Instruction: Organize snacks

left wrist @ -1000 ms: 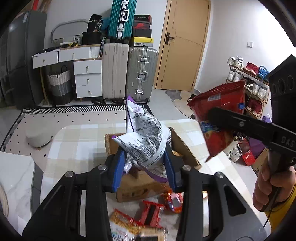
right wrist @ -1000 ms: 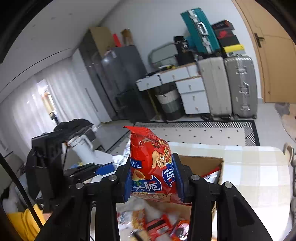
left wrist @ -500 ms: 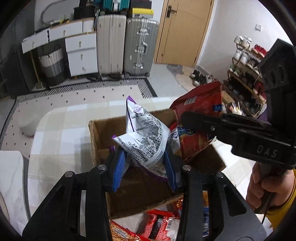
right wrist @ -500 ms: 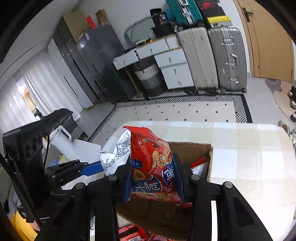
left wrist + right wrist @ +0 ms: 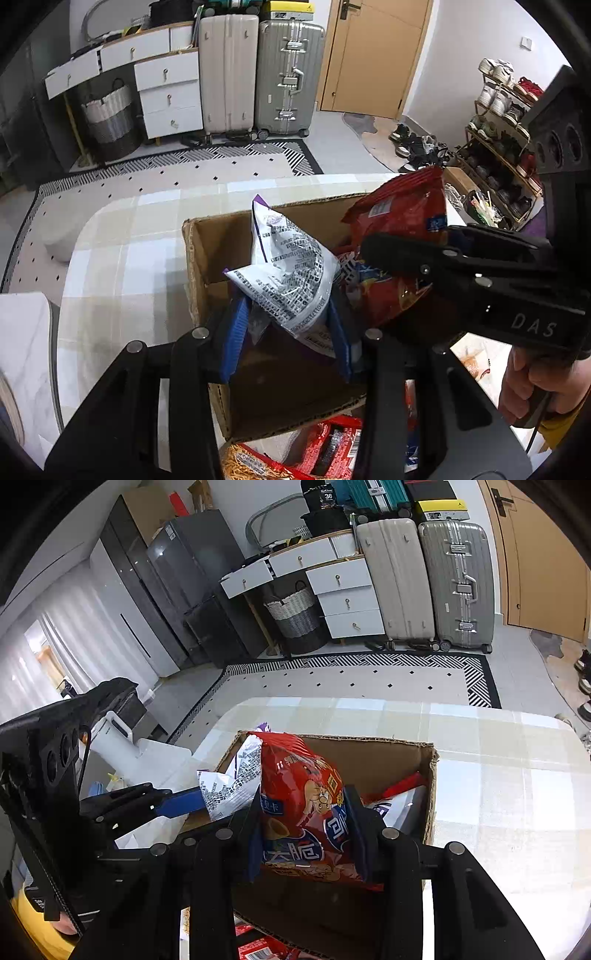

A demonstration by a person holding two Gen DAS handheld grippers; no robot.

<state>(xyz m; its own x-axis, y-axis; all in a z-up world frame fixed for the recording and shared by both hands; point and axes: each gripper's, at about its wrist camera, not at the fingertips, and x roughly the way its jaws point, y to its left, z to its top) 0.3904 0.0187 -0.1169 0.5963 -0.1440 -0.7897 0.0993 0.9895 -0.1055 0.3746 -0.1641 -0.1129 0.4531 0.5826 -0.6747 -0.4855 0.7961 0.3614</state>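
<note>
An open cardboard box (image 5: 199,258) (image 5: 430,775) stands on the checked tablecloth. My left gripper (image 5: 286,332) is shut on a white-and-purple snack bag (image 5: 284,273), held over the box's left half. My right gripper (image 5: 303,830) is shut on a red snack bag (image 5: 295,794), held over the box beside the white bag. In the left wrist view the red bag (image 5: 399,221) and the right gripper (image 5: 373,251) come in from the right. In the right wrist view the white bag (image 5: 232,782) and the left gripper (image 5: 199,799) show at left. Other packets (image 5: 399,794) lie inside the box.
Loose red and orange snack packets (image 5: 325,450) lie on the table in front of the box. A hand (image 5: 532,384) holds the right gripper's handle. Suitcases (image 5: 258,74), white drawers (image 5: 170,92), a basket (image 5: 295,613) and a shoe rack (image 5: 506,122) stand beyond the table.
Both grippers have come down and forward with their bags, from above the table to right over the open box. The two bags now hang close together. Both grips are unchanged.
</note>
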